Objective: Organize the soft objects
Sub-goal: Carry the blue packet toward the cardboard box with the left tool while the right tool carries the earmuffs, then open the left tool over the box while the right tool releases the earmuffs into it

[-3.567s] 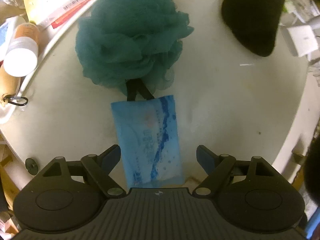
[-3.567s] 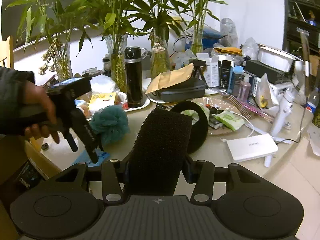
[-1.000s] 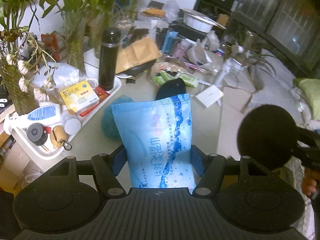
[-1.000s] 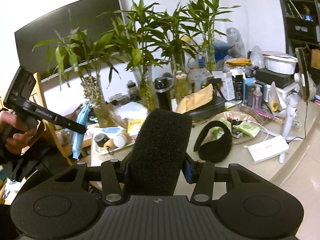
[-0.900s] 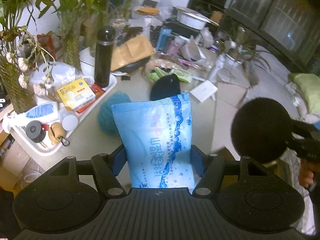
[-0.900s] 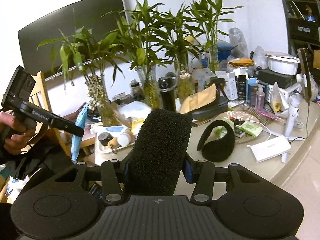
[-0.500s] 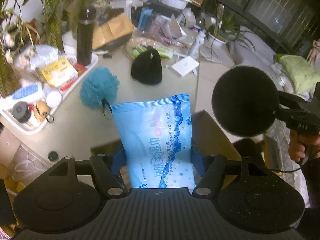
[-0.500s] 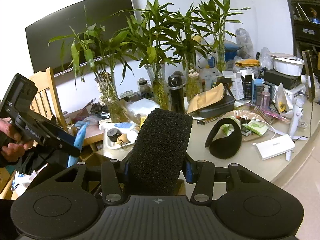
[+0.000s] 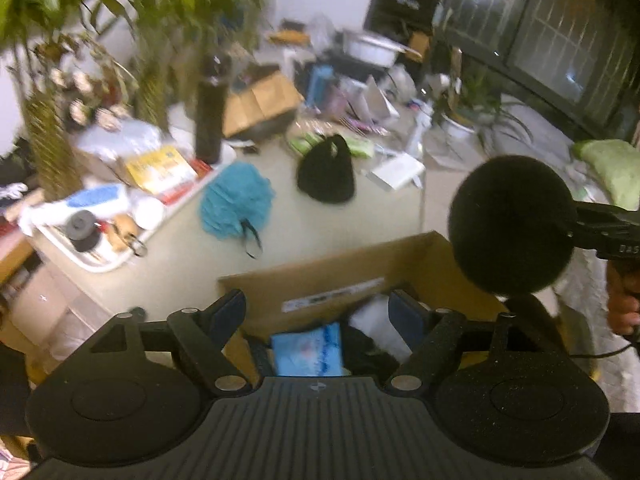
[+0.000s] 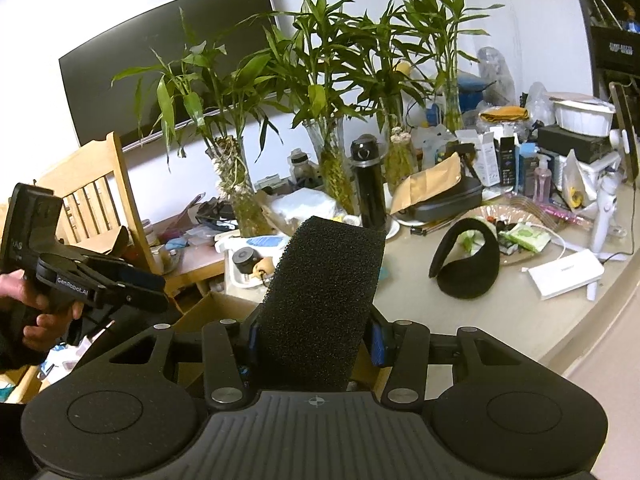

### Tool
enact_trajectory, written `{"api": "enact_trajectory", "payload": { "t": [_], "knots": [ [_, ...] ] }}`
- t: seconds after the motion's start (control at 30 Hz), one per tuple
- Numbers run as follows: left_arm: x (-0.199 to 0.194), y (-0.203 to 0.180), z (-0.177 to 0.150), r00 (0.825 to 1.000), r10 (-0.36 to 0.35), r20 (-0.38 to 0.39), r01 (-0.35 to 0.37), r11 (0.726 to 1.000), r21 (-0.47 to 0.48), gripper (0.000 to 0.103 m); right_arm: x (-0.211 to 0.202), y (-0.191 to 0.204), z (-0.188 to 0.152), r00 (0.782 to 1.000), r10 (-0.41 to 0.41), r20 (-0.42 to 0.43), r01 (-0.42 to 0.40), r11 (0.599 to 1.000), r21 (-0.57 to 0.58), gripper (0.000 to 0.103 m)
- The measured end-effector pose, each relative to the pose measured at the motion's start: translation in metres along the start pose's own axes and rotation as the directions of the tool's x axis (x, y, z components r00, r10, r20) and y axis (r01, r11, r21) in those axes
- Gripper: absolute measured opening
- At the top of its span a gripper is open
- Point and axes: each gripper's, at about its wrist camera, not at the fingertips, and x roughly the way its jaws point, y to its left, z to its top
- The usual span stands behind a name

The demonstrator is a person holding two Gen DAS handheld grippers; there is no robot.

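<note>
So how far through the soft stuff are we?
Done: the blue wet-wipe pack lies in the cardboard box, and the left gripper above it is open. In hand: the right gripper clamps the black foam sponge. Left on the table: the teal mesh bath pouf and black earmuffs.

Both wrist views overlook the shared cluttered table [image 9: 180,256].

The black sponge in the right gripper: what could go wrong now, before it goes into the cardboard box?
The black sponge hangs near the cardboard box edge, so the right gripper may drop it outside. The open left gripper hovers over the opening where the blue wet-wipes pack lies, so the two may collide.
</note>
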Motion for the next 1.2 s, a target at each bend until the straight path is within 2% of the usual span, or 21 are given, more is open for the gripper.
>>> {"api": "enact_trajectory", "payload": {
  "t": [0.33, 0.77, 0.97, 1.03, 1.07, 1.1, 1.2],
  "knots": [
    [-0.016, -0.005, -0.027, 0.987, 0.113, 0.115, -0.118, 0.992, 0.042, 0.078, 0.006, 0.004, -0.009, 0.999, 0.029, -0.025, -0.029, 0.999, 0.016, 0.052],
    [-0.023, 0.002, -0.043, 0.985, 0.084, 0.147, -0.086, 0.996, 0.005, 0.078, 0.034, 0.023, -0.011, 0.993, 0.093, -0.068, -0.092, 0.996, 0.012, 0.052],
    [-0.028, 0.006, -0.043, 0.984, 0.080, 0.161, -0.078, 0.997, -0.023, 0.078, 0.052, 0.037, -0.008, 0.980, 0.190, -0.063, -0.188, 0.981, 0.042, 0.053],
    [-0.029, 0.008, -0.044, 0.984, 0.080, 0.159, -0.076, 0.997, -0.032, 0.078, 0.059, 0.035, -0.008, 0.956, 0.291, -0.046, -0.286, 0.953, 0.099, 0.063],
    [-0.030, 0.009, -0.043, 0.984, 0.083, 0.158, -0.078, 0.996, -0.036, 0.078, 0.063, 0.035, -0.007, 0.953, 0.299, -0.052, -0.291, 0.950, 0.114, 0.084],
    [-0.030, 0.008, -0.044, 0.984, 0.086, 0.158, -0.081, 0.996, -0.037, 0.078, 0.067, 0.036, -0.008, 0.961, 0.269, -0.068, -0.261, 0.959, 0.111, 0.098],
    [-0.033, 0.008, -0.044, 0.983, 0.092, 0.160, -0.087, 0.996, -0.036, 0.078, 0.071, 0.040, -0.013, 0.976, 0.191, -0.105, -0.187, 0.981, 0.044, 0.098]
  ]
}}
